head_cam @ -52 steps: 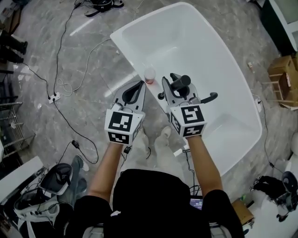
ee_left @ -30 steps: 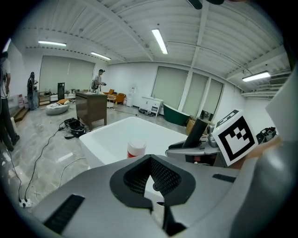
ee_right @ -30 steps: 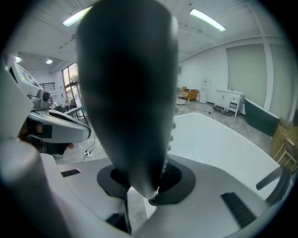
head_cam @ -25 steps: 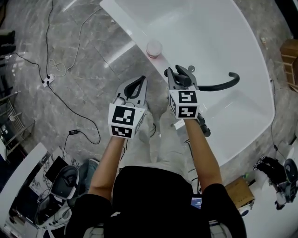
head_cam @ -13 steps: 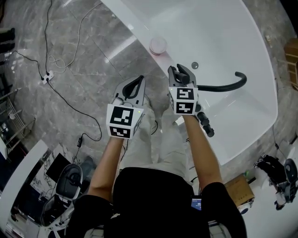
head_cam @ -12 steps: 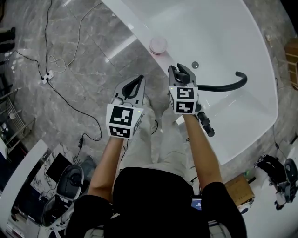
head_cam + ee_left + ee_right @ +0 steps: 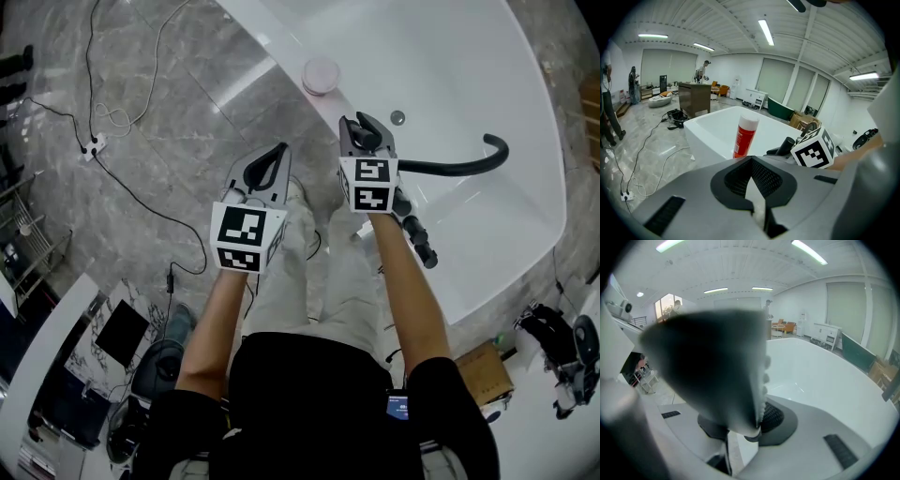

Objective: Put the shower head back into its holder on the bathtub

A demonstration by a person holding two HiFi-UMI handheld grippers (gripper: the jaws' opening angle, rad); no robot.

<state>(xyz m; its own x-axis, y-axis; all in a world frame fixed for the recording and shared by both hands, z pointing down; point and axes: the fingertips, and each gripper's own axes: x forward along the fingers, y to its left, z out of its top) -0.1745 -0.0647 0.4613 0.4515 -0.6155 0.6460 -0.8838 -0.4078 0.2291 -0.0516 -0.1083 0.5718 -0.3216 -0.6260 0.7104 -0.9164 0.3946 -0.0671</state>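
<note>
No text can be read (anywhere).

- bathtub [image 7: 487, 84] — plain glossy white, on the rim and inside alike.
- floor [image 7: 141, 234] — grey marble pattern with paler veins. Thin black and white cables [image 7: 111, 116] lie on it.
- bottle [image 7: 743, 136] on the bathtub's near edge — red-orange body, white cap.
- shower head [image 7: 703, 371] — near-black and blurred, with a pale grey edge dotted with small nubs.
- left gripper [image 7: 279, 150] and right gripper [image 7: 361, 127] — light grey shells with a black mesh-patterned lining inside the jaws. Each cube is white with black square markers.
- person — black shirt [image 7: 309, 403], pale beige trousers [image 7: 323, 281].
- box [image 7: 487, 375] near the bathtub's corner — cardboard brown.
</note>
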